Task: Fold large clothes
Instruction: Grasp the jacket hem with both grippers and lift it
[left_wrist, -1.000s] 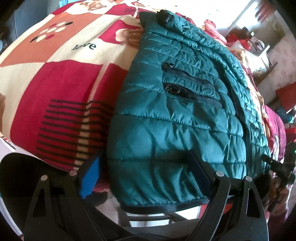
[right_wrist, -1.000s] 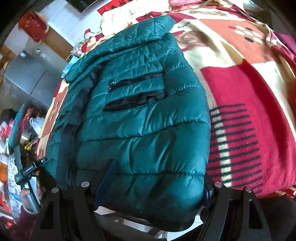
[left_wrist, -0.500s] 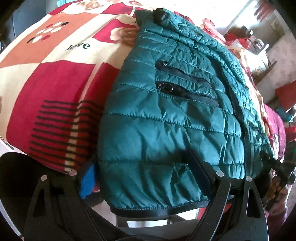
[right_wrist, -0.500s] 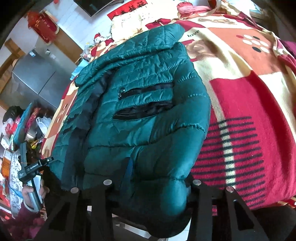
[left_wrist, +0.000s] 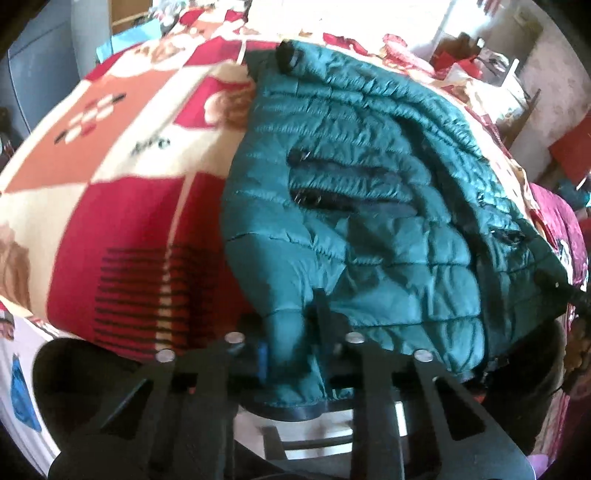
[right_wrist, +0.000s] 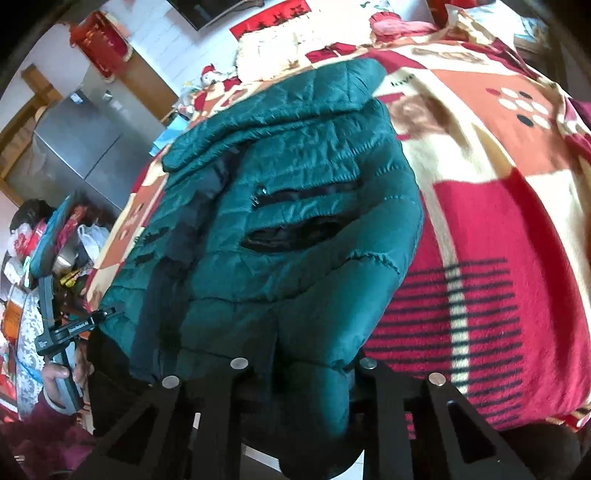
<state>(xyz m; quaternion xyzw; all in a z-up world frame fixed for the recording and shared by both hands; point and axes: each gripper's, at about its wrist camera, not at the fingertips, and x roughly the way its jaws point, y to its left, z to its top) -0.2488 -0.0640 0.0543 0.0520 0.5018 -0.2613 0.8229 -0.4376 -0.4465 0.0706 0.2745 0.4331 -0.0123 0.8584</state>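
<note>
Change: both hand-held grippers stood wide astride the jacket's hem before; now each has pinched a fold of it, and the near edge is bunched and lifted off the blanket.
Left hand-held gripper (left_wrist: 291, 354): jaws have just been closing, now narrow, gripping the hem at the jacket's left corner.
Right hand-held gripper (right_wrist: 306, 373): jaws have just been closing, pads pressed on a thick fold of hem at the right corner.
Jacket (left_wrist: 369, 206): teal quilted, on the blanket; in the left view it lies right of centre.
Axis: long axis runs away from the cameras, hem nearest, collar (right_wrist: 280, 110) farthest.
Front: faces up, two dark zip pockets (right_wrist: 306, 210) showing, lying across the body.
Blanket (left_wrist: 122, 206): red, cream and orange blocks with black stripes, covering the bed under the jacket.
Person: a hand (right_wrist: 61, 373) in a dark red sleeve holds the left tool, seen at the right view's lower left.
Room: grey fridge (right_wrist: 77, 144) and red hangings (right_wrist: 101, 40) beyond the bed; cluttered bags at the side; bright light at the far end.
</note>
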